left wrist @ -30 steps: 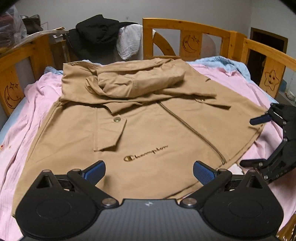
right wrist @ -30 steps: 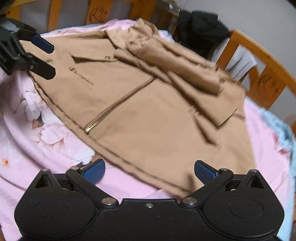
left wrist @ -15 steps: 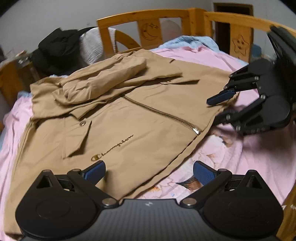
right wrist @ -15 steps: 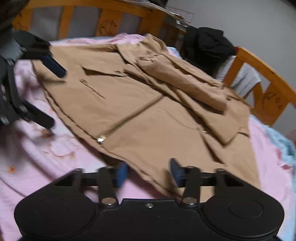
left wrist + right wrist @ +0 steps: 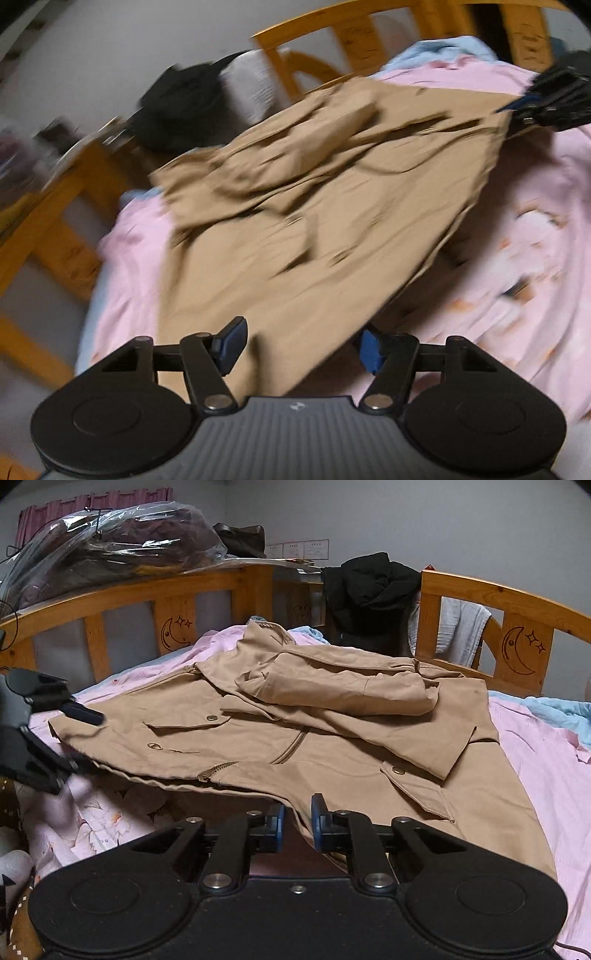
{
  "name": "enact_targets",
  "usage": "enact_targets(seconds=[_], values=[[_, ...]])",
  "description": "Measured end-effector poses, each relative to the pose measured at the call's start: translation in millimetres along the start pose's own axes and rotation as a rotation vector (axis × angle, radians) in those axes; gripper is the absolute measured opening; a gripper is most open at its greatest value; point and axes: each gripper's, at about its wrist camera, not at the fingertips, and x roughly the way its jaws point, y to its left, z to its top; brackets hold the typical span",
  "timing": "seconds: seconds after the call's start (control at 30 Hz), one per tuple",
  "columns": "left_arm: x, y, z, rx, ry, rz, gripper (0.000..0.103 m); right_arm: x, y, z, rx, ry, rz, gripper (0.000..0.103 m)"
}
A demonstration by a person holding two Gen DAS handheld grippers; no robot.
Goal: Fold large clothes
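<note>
Grey walls [image 5: 424,520] enclose the room, and a wooden bed frame [image 5: 491,594] with moon-and-star cut-outs on its rails borders the work surface on the far sides. The surface is a bed covered by a pink sheet [image 5: 546,760], with a light blue cloth [image 5: 561,709] bunched at its right edge. Behind the left rail sits a large clear plastic bag of dark items [image 5: 110,542]; a black garment [image 5: 369,598] is draped at the gap between the rails, with a white cloth [image 5: 461,627] hung on the rail beside it. The tan jacket [image 5: 295,738] lies front-up across the sheet, zipper partly open, one sleeve folded across the chest. The right gripper [image 5: 297,823] is at the lower hem near the zipper end, its fingers drawn close around a pinch of fabric, the hem lifted off the sheet there. The left gripper [image 5: 299,347] is at the hem's other corner; its fingers stand partly apart with fabric between them, though this view is motion-blurred and contact cannot be told.
</note>
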Motion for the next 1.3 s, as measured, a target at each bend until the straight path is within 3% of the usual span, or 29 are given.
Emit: enact_targets(seconds=[0.23, 0.27, 0.3, 0.37, 0.43, 0.5, 0.57, 0.73, 0.83, 0.93, 1.03, 1.07, 1.3], values=[[-15.6, 35.2, -22.9, -0.061, 0.038, 0.063, 0.067, -1.0, -1.8, -0.6, 0.011, -0.013, -0.005, 0.015], [-15.3, 38.0, -23.6, -0.08, 0.037, 0.053, 0.061, -0.5, -2.0, -1.2, 0.01, -0.011, -0.004, 0.015], [-14.6, 39.7, -23.6, -0.095, 0.039, 0.04, 0.044, 0.3, -2.3, -1.6, 0.009, -0.006, -0.001, 0.015], [-12.0, 39.8, -20.5, -0.113, 0.039, -0.001, 0.024, 2.7, -2.5, -3.3, 0.003, 0.016, 0.007, 0.016], [-8.3, 37.8, -14.7, -0.109, 0.028, 0.0, 0.015, 7.0, 0.7, -5.2, -0.032, 0.05, -0.003, 0.019], [-5.7, 38.1, -8.7, -0.114, 0.015, 0.001, 0.007, 15.4, 5.0, -8.9, -0.104, 0.13, -0.027, 0.035], [-10.3, 46.6, -0.4, -0.172, -0.007, -0.002, 0.004, 18.5, 10.1, -14.4, -0.208, 0.189, -0.063, 0.042], [-22.7, 75.9, 20.3, -0.284, -0.05, 0.002, 0.003, 7.6, 4.5, -27.8, -0.53, 0.248, -0.151, 0.048], [-27.8, 80.9, 27.6, -0.277, -0.087, 0.046, 0.003, 6.9, -23.3, -41.1, -0.644, 0.29, -0.273, 0.049], [-29.4, 82.9, 30.0, -0.283, -0.085, 0.042, 0.003, 1.8, -63.0, -53.8, -0.587, 0.328, -0.358, 0.045], [-28.7, 78.1, 26.8, -0.269, -0.09, 0.045, 0.003, -12.7, -82.7, -57.2, -0.508, 0.277, -0.379, 0.024], [-28.9, 77.7, 24.6, -0.279, -0.091, 0.047, 0.003, -16.6, -82.7, -55.7, -0.484, 0.262, -0.378, 0.011], [-76.2, 75.0, 7.5, -0.33, -0.22, 0.125, 0.001, -64.4, -58.5, -20.5, -0.433, 0.15, -0.415, 0.003]])
